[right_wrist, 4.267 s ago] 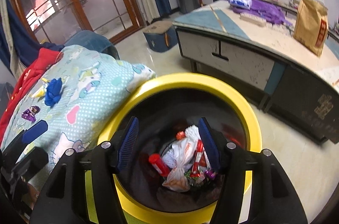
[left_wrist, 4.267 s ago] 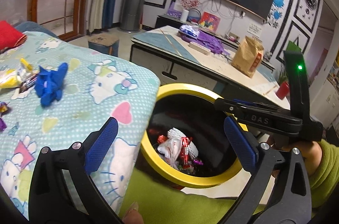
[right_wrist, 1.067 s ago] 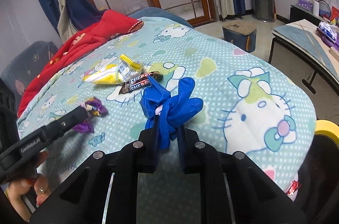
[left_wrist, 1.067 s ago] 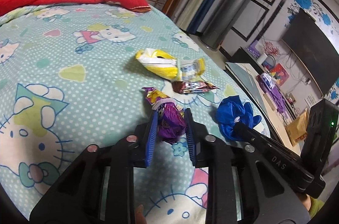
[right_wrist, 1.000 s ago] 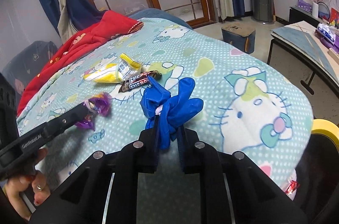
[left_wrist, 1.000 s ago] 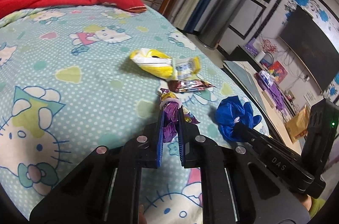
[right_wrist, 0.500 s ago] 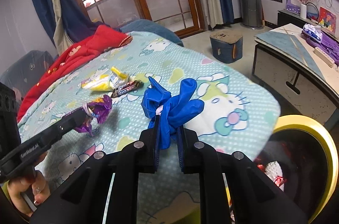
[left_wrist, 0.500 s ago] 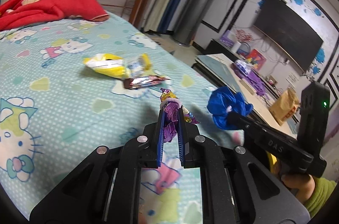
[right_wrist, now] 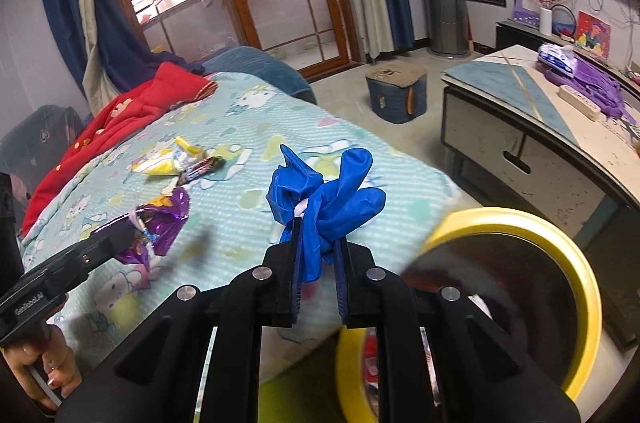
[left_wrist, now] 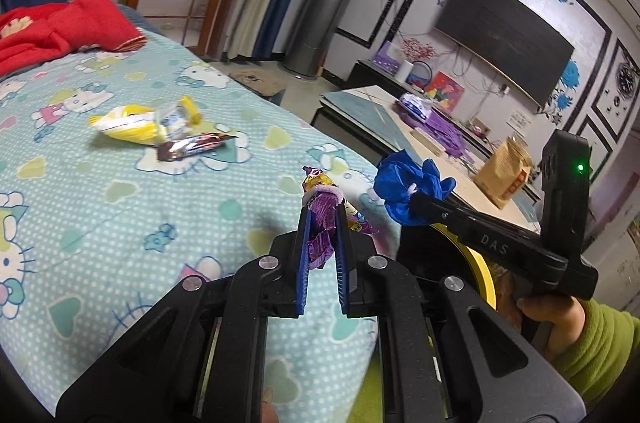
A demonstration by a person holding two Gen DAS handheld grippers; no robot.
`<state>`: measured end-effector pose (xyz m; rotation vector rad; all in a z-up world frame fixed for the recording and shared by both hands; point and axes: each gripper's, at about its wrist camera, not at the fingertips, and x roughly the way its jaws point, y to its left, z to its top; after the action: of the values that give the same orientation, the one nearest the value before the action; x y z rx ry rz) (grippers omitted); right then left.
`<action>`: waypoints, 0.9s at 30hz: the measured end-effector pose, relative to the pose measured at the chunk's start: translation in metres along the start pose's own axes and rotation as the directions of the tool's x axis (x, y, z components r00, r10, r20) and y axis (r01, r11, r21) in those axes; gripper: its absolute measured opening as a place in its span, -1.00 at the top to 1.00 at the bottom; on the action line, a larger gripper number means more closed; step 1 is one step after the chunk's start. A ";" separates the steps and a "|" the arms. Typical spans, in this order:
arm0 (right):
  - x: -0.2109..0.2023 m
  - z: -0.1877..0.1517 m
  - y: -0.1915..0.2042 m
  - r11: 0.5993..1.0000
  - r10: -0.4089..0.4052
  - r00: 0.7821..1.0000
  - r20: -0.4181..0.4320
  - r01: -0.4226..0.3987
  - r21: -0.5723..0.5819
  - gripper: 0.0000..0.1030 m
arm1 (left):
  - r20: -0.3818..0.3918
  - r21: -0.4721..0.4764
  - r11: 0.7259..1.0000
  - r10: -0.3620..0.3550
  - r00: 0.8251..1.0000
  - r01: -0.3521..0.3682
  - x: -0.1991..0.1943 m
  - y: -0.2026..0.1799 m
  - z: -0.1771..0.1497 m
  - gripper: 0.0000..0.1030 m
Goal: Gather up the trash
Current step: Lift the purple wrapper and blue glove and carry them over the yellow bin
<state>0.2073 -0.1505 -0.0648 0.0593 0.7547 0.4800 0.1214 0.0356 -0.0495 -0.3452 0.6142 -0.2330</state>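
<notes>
Carrying trash binward: left claw (left_wrist: 322, 223) clenched on purple wrapper (left_wrist: 320, 219), right claw (right_wrist: 318, 247) on blue glove (right_wrist: 324, 203); yellow packet (left_wrist: 132, 127) and chocolate bar (left_wrist: 192, 145) left on bed (left_wrist: 120, 215).

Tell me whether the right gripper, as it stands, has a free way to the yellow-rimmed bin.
Probably yes. The right gripper, shut on the blue glove bundle, hangs just beside the yellow-rimmed bin, whose mouth is open, with nothing between them.

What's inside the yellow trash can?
The yellow trash can looks dark inside. Something white and a bit of red show near the right gripper; it and the bin wall hide the rest.
</notes>
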 end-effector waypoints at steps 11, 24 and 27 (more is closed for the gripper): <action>-0.025 -0.005 -0.033 0.996 -0.079 0.996 0.028 0.078 0.041 0.74 | -0.027 0.072 0.997 -0.037 0.999 0.039 0.006 -0.027 -0.007 0.87; -0.047 -0.017 -0.060 0.988 -0.139 0.990 0.035 0.136 0.072 0.74 | -0.077 0.157 0.984 -0.071 0.995 0.082 0.022 -0.054 -0.019 0.87; -0.052 -0.021 -0.064 0.987 -0.150 0.988 0.037 0.147 0.072 0.74 | -0.090 0.183 0.978 -0.082 0.993 0.097 0.025 -0.063 -0.023 0.87</action>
<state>0.1860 -0.2325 -0.0607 0.0768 0.7284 0.3100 0.1208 -0.0358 -0.0561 -0.1827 0.6530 -0.3902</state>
